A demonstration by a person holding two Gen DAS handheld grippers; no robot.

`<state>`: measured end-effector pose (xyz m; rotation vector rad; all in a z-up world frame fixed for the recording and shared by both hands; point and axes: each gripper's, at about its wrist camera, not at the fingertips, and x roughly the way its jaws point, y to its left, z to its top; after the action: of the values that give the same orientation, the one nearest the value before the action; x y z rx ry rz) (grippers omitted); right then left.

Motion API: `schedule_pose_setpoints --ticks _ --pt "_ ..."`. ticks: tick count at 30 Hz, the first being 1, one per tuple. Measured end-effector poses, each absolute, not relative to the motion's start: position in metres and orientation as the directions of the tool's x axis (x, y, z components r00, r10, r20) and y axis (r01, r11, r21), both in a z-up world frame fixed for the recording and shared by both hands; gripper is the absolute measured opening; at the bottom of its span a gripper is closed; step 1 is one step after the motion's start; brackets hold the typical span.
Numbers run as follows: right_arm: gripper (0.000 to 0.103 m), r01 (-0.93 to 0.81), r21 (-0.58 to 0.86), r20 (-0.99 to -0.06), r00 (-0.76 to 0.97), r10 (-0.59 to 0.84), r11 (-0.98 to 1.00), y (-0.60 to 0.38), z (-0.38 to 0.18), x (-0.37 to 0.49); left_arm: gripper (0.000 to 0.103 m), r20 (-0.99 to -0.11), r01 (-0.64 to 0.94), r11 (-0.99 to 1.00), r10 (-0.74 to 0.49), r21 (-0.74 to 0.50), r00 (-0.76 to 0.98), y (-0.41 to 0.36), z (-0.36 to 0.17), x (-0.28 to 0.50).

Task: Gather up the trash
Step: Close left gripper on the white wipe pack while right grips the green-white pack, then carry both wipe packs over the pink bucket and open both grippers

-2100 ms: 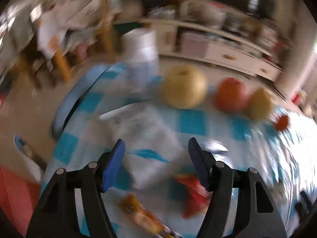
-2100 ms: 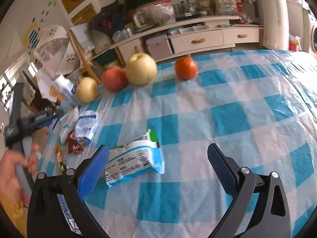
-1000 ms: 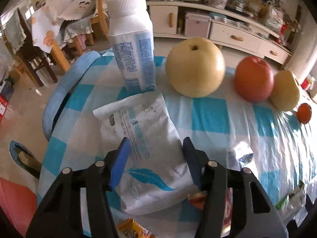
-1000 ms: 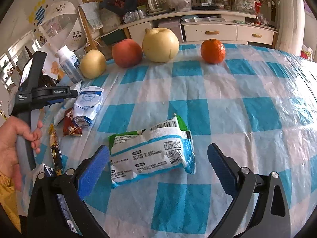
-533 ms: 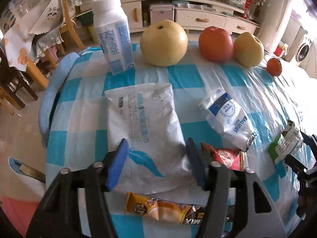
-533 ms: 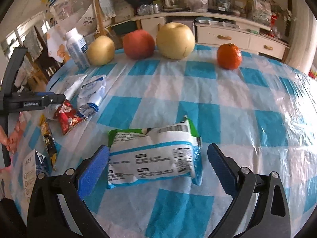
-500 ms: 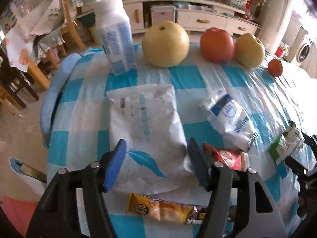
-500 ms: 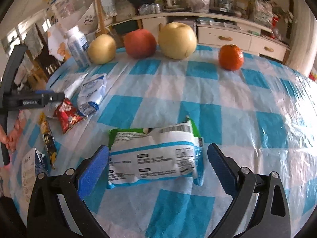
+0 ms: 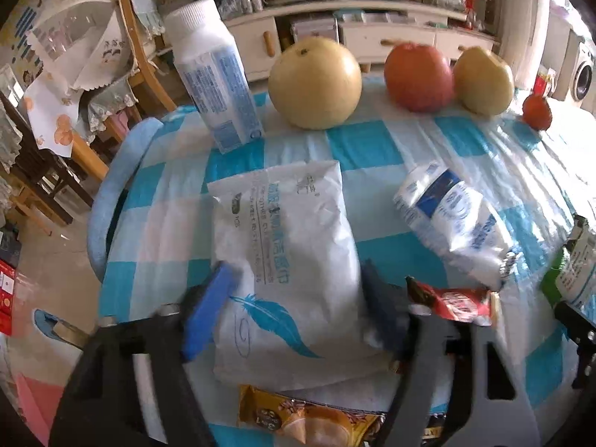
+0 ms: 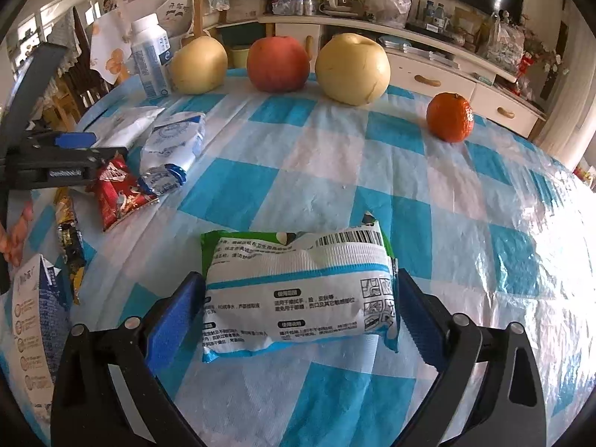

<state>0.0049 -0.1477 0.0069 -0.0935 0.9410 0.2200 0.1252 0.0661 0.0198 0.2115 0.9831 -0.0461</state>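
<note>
A blue-and-white checked table [image 10: 335, 156] fills both views. In the left wrist view, the left gripper [image 9: 298, 301] sits low at center, its jaws spread to either side of a flat white pouch with a blue feather print [image 9: 287, 260]; whether the pads press it cannot be told. A red wrapper [image 9: 452, 303] lies at lower right, a gold wrapper [image 9: 309, 422] along the bottom edge. In the right wrist view, the right gripper [image 10: 301, 320] stands wide open at lower center, a green-and-white wipes pack [image 10: 298, 290] lying between its blue pads [image 10: 175, 320], close to both. Fruit lines the upper frame beside a white bottle [image 10: 149, 59].
</note>
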Motion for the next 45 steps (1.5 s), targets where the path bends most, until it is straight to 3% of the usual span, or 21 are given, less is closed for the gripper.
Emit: schedule_pose_setpoints --ticks 2,5,12,13,14,15,17,25,29,33,45 --pt "0.079 -0.232 0.016 -0.803 0.576 0.150 0.973 -0.148 0.009 0.004 0.039 -0.826 0.142 0.984 0.008 0.107 0.564 0.065 0.028 0.119" --pt "0.076 -0.234 0.025 -0.802 0.576 0.160 0.972 -0.150 0.010 0.003 0.023 -0.831 0.146 0.988 -0.038 0.053 0.555 0.063 0.033 0.114" --pt "0.073 -0.243 0.036 -0.801 0.572 0.173 0.969 -0.155 0.012 -0.008 0.020 -0.835 0.136 0.991 -0.075 0.000 0.545 0.072 0.037 0.095" --pt "0.073 -0.244 0.035 -0.802 0.571 0.173 0.969 -0.155 0.012 -0.010 0.023 -0.831 0.130 0.991 -0.078 -0.007 0.550 0.076 0.040 0.092" --pt "0.073 -0.243 0.035 -0.804 0.569 0.172 0.969 -0.157 0.012 -0.012 0.038 -0.827 0.119 0.993 -0.077 -0.013 0.558 0.080 0.043 0.090" --pt "0.073 -0.242 0.037 -0.805 0.568 0.172 0.970 -0.158 0.013 -0.013 0.067 -0.823 0.106 0.994 -0.069 -0.010 0.563 0.083 0.045 0.089" --pt "0.073 -0.235 0.031 -0.805 0.570 0.164 0.971 -0.162 0.014 -0.016 0.090 -0.810 0.085 0.996 -0.034 0.020 0.586 0.087 0.048 0.090" --pt "0.073 -0.226 0.022 -0.802 0.578 0.152 0.974 -0.163 0.017 -0.017 0.094 -0.883 0.131 0.984 0.048 0.123 0.467 0.074 0.019 0.137" --pt "0.073 -0.227 0.021 -0.803 0.576 0.152 0.974 -0.162 0.017 -0.017 0.094 -0.897 0.104 0.991 0.025 0.079 0.441 0.080 0.009 0.152" --pt "0.073 -0.218 0.058 -0.795 0.581 0.177 0.974 -0.164 0.021 -0.016 0.079 -0.884 0.086 0.996 -0.026 0.017 0.467 0.085 0.010 0.149" --pt "0.073 -0.255 0.161 -0.766 0.576 0.284 0.953 -0.160 0.033 -0.021 0.075 -0.853 0.038 0.998 -0.055 -0.041 0.520 0.099 0.025 0.106"
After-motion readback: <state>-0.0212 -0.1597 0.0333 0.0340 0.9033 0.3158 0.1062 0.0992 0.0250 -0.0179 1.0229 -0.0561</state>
